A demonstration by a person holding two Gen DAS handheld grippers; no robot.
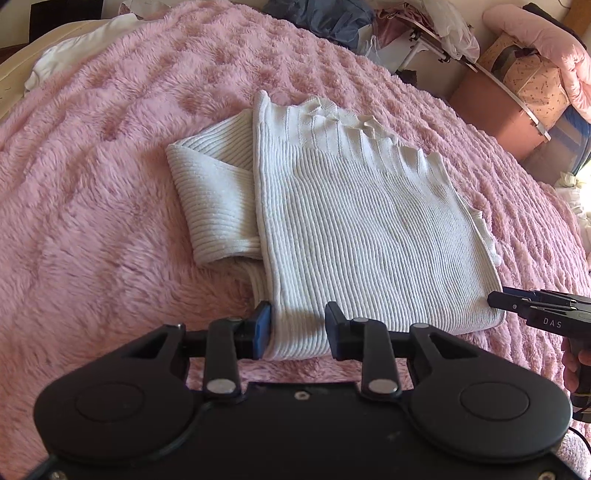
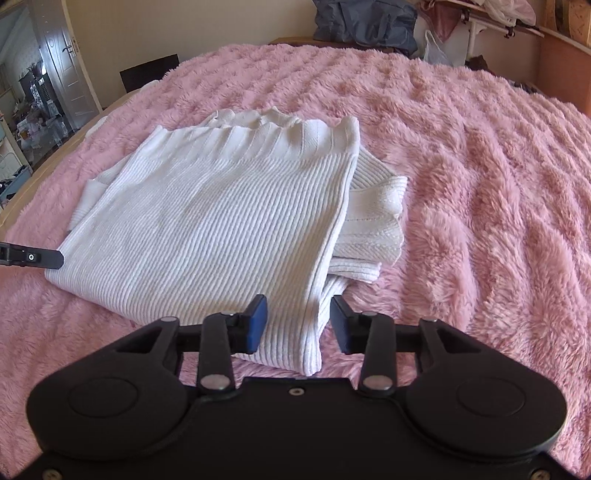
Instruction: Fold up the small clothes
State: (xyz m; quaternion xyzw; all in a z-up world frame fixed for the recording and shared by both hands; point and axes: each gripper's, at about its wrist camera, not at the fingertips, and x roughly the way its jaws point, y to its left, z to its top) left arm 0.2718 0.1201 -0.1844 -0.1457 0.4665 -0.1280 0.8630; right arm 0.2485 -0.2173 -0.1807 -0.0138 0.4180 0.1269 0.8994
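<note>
The left gripper point(image 1: 298, 332) stands at the near left corner of a folded white ribbed sweater point(image 1: 354, 236), its jaws parted with the sweater's near edge lying between them; the left pad touches the folded edge, the right pad stands off the cloth, so nothing is clamped. The right gripper point(image 2: 298, 325) is at the near right corner, jaws likewise parted around the hem, neither pad clearly pressing on it. In the left wrist view the right gripper's tip also shows at the sweater's far-side corner, with part of a hand point(image 1: 576, 365) behind it.

The sweater lies flat near the middle of the bed, a folded sleeve point(image 1: 210, 199) sticking out from under its left side, and another layer of knit poking out on the right. Nothing lies on top of it.

Beneath is a fluffy pink blanket point(image 1: 92, 184) covering the bed. Farther off, a white cloth point(image 1: 74, 48) rests at the blanket's far left edge. Beyond the bed are a blue-grey bag point(image 2: 365, 22), a plastic bag point(image 2: 436, 48), a patterned box point(image 1: 532, 81) and a pink padded garment point(image 1: 554, 40). A white door point(image 2: 62, 51) stands at the far left.
</note>
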